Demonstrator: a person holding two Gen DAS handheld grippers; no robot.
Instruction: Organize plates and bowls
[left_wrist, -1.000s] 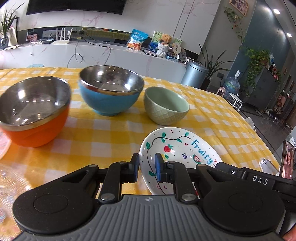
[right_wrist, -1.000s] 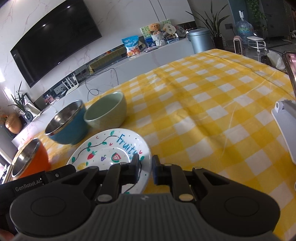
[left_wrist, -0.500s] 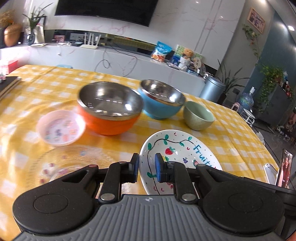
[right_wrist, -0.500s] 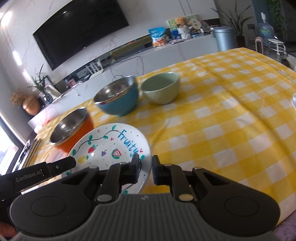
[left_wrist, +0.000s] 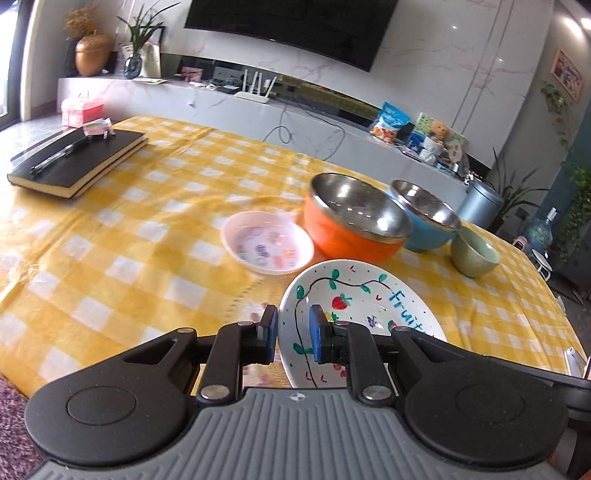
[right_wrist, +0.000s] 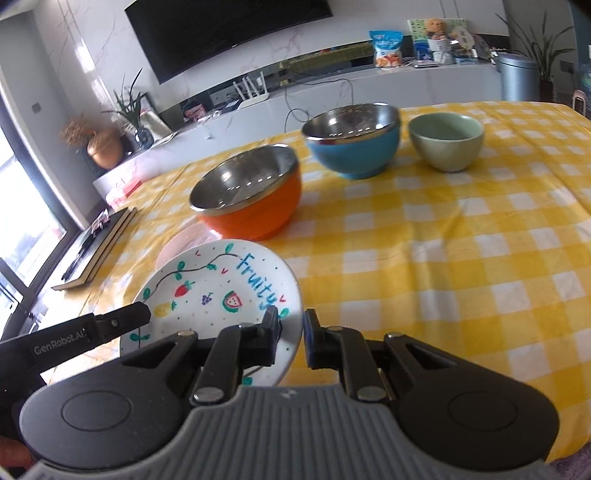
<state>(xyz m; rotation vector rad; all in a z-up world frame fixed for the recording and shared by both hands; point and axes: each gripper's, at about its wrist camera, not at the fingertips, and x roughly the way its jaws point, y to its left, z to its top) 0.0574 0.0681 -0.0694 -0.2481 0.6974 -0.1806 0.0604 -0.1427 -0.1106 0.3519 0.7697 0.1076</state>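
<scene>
Both grippers hold the white "Fruity" plate (left_wrist: 354, 295) by opposite rims, above the yellow checked table. My left gripper (left_wrist: 293, 332) is shut on its left rim. My right gripper (right_wrist: 291, 328) is shut on its right rim (right_wrist: 221, 291). Behind stand an orange steel-lined bowl (left_wrist: 351, 229), a blue steel-lined bowl (left_wrist: 424, 221) and a small green bowl (left_wrist: 474, 254). A small pink dish (left_wrist: 267, 242) lies left of the orange bowl. A clear glass plate (left_wrist: 243, 306) lies under the held plate, mostly hidden.
A black notebook with a pen (left_wrist: 77, 158) lies at the table's far left. A phone (left_wrist: 574, 363) sits at the right table edge. The table's near edge (left_wrist: 14, 380) runs below the left gripper. A white counter with clutter stands behind the table.
Both grippers have carried the Fruity plate leftward along the table. It now hangs near the pink dish and over the clear glass plate. The bowls have not moved.
</scene>
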